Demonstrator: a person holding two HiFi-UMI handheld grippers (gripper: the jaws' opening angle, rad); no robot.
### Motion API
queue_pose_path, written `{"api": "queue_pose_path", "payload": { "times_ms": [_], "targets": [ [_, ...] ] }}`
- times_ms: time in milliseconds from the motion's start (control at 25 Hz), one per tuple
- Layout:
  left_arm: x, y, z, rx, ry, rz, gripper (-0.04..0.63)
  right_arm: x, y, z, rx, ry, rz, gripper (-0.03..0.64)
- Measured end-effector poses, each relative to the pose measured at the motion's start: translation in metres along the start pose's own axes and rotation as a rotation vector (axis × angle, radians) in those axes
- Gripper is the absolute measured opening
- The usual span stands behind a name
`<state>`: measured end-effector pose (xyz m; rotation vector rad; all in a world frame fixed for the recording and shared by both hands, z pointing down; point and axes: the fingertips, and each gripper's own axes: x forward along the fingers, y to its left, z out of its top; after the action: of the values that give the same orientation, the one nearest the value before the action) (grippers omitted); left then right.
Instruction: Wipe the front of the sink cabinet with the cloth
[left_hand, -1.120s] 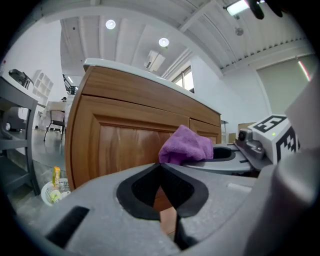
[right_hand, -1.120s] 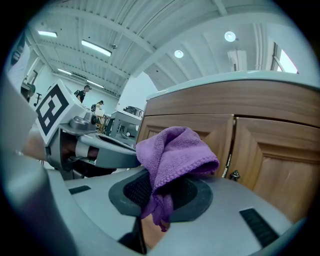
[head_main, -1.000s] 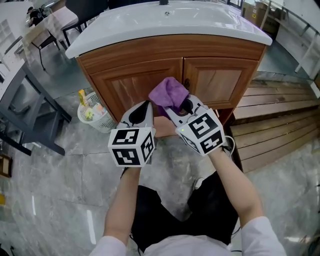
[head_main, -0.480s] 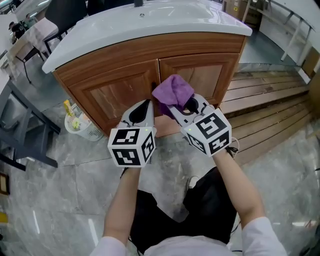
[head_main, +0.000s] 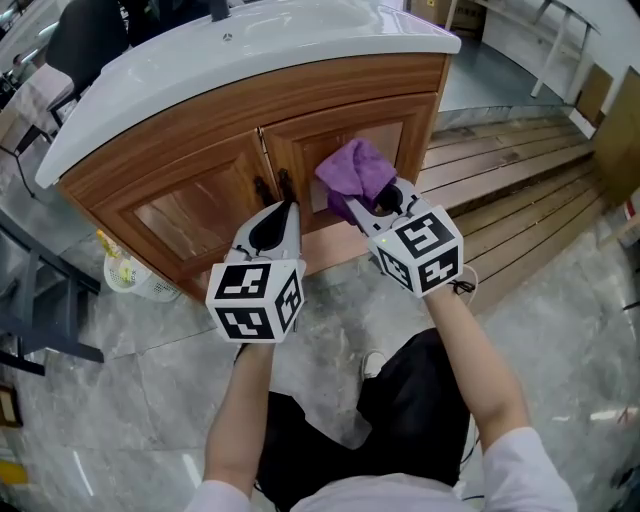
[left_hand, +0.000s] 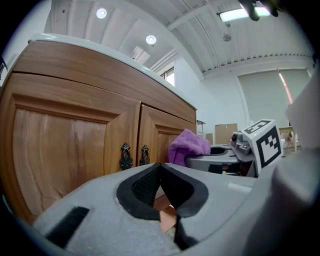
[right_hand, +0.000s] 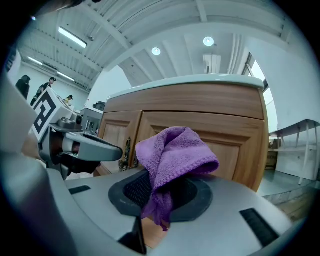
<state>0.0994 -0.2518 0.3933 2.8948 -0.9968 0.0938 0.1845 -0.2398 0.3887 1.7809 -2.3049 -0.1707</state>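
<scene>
- Cloth: purple.
- Sink cabinet: warm brown wood grain, with dark door handles.
- Sink: glossy white.
- Left hand-held gripper and right hand-held gripper: grey, with black-and-white square-marker cubes.
- Floor: grey, marbled.

Warehouse-like hall; ribbed high ceiling, strip light, plank platform beside freestanding sink cabinet.

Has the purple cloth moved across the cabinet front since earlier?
Yes. The purple cloth in the right claw went rightward: a second ago it overlapped the door handles; now it lies over the right door, clear of them.
</scene>
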Motion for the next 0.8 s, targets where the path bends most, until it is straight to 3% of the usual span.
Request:
{"api": "queue_pose_path", "payload": {
  "times_ms": [440,800],
  "targets": [
    [0.023,-0.02,-0.006,0.007,0.022,-0.053,0.005,-0.028,-0.084,-0.028,0.047,0.034,-0.193,0.072],
    [0.024,-0.016,-0.011,0.017,0.035,-0.042,0.005,-0.046,-0.127,-0.047,0.056,0.07,-0.293,0.072]
  ]
}}
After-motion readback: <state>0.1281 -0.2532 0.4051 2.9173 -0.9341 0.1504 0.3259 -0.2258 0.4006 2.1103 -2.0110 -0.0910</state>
